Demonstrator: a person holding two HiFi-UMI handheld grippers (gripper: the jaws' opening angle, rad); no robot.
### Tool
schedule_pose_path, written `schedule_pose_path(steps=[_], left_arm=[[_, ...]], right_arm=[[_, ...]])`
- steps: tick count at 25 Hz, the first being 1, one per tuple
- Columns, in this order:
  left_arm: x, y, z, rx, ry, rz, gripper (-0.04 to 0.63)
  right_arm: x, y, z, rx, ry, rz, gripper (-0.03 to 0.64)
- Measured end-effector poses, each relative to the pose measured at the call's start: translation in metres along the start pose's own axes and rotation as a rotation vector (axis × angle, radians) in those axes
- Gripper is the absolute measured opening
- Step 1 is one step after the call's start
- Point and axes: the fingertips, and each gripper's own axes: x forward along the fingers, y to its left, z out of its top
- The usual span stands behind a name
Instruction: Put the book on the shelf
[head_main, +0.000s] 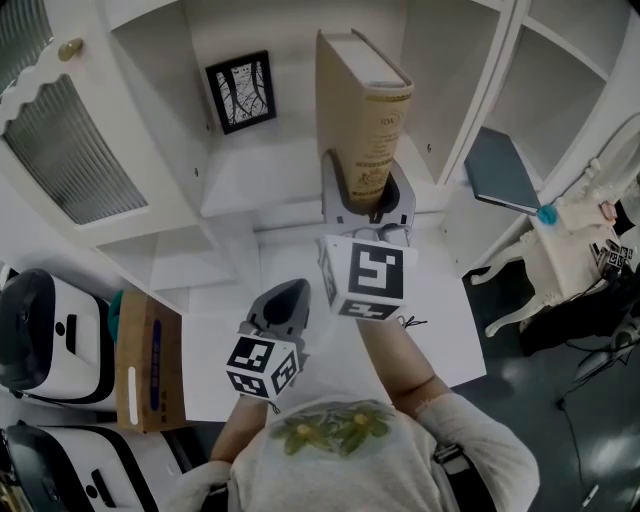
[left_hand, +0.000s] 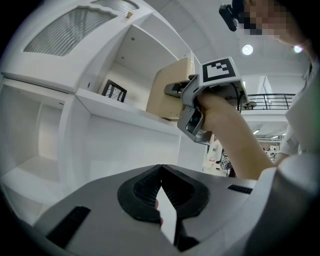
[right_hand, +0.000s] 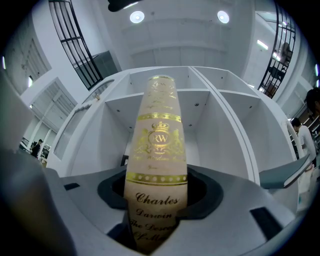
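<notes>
the task looks about midway, on my reading: the book (head_main: 362, 110) is off the bench (head_main: 440, 300) and up at the shelf (head_main: 262, 182), but not yet set down and let go. the right tool (right_hand: 156, 200) is clamped on the lower end of the book, one jaw on each cover, with the gilt-lettered spine facing back toward its own camera. the book stands upright in that grip, in front of the middle compartment of the white shelf unit, to the right of a small framed picture (head_main: 241, 92) that leans at the compartment's back. in the left gripper view the book seems to have its far edge already past the front of the shelf board, though i cannot tell from any view whether its bottom touches the board or hangs just above it. the left tool (left_hand: 161, 190) is low and near the person's body, its jaws together with nothing between them, taking no part in the hold. what is left, as i judge it, is to bring the book fully into the compartment, rest it on the board, open the right tool and draw it back without tipping the book.
</notes>
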Motion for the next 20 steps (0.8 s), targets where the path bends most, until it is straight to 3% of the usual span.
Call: schedule_pose_path(steps=[20], left_arm=[[-0.003, -0.004, 0.001, 0.006, -0.004, 0.000, 0.028]], right_arm=[[0.023, 0.001, -0.008, -0.016, 0.044, -0.010, 0.230]])
